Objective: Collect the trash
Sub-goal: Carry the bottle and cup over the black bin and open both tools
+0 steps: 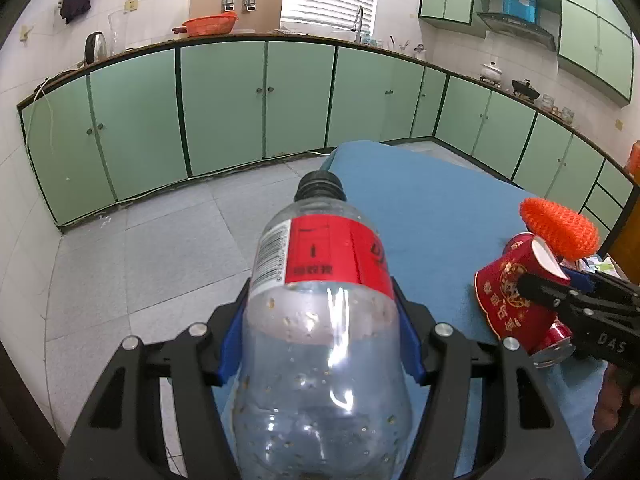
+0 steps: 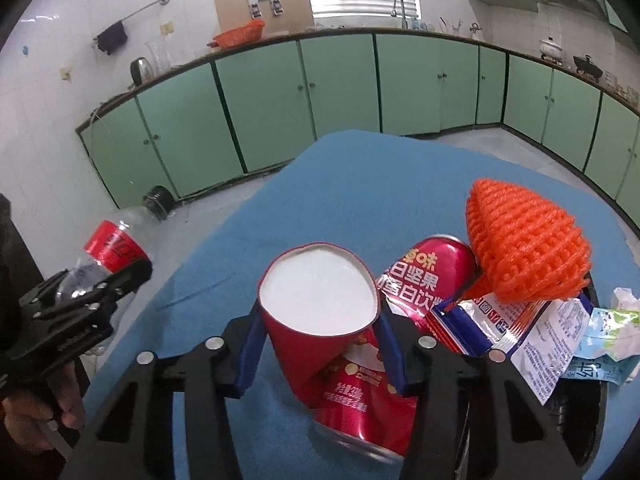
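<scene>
My left gripper (image 1: 320, 312) is shut on a clear plastic bottle (image 1: 324, 340) with a red label and black cap, held over the floor by the left edge of the blue table (image 1: 432, 208). It also shows in the right wrist view (image 2: 112, 246). My right gripper (image 2: 316, 320) is shut on a red paper cup (image 2: 320, 312) with a white inside, above the table; the cup also shows in the left wrist view (image 1: 508, 288). Under and beside the cup lies a red drink can (image 2: 424, 276). An orange foam net (image 2: 524, 248), a blue-white wrapper (image 2: 516, 332) and crumpled paper (image 2: 624, 300) lie on the right.
Green cabinets (image 1: 224, 100) run along the back and right walls under a counter with an orange basket (image 1: 210, 24), kettle (image 1: 96, 46) and sink tap (image 1: 359, 20). Grey tiled floor (image 1: 140, 260) lies left of the table. A dark round container rim (image 2: 592, 432) shows under the wrappers.
</scene>
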Tool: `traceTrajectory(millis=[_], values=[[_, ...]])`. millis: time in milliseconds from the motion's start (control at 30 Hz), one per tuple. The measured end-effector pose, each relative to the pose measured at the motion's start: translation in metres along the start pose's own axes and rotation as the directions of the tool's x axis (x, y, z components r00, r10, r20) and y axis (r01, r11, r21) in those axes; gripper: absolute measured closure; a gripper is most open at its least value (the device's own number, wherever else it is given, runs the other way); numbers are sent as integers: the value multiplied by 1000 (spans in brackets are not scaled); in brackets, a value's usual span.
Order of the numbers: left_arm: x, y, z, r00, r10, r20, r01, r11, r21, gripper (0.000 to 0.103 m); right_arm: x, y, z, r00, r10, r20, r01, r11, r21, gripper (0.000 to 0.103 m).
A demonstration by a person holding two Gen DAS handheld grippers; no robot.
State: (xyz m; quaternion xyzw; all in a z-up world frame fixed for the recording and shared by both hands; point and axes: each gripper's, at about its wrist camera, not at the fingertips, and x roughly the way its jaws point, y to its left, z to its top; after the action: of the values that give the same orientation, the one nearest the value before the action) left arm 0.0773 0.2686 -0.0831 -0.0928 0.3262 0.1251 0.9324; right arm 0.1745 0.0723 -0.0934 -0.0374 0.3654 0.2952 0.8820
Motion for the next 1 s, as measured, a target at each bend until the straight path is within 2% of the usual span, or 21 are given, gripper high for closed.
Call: traceTrajectory(millis=[133, 300, 500, 667, 800, 933, 1000], values=[[-5, -5, 3, 1000, -3, 12, 3, 1000, 6, 43, -17, -6, 2, 998, 59, 28, -60, 998, 22, 53], [-16, -19, 10, 999, -15, 33, 14, 999, 31, 43, -56, -19, 4, 988, 110, 106, -114, 993, 32, 53], [-30, -58, 23, 995, -75, 65, 70, 995, 77, 43, -111, -49, 5, 977, 99, 189, -112, 992, 61, 53], [-37, -114, 28, 983, -169, 76, 158, 978, 136, 43, -159, -96, -2, 971, 6, 238, -34, 993, 114, 53], [-42, -167, 27, 963, -262, 69, 245, 950, 193, 43, -201, -141, -16, 960, -115, 257, 71, 982, 172, 53], [-47, -231, 19, 925, -377, 38, 357, 901, 246, 43, -238, -186, -35, 941, -225, 253, 162, 955, 247, 53], [-48, -260, 14, 906, -423, 21, 402, 875, 270, 43, -260, -211, -49, 923, -294, 248, 221, 933, 284, 53]])
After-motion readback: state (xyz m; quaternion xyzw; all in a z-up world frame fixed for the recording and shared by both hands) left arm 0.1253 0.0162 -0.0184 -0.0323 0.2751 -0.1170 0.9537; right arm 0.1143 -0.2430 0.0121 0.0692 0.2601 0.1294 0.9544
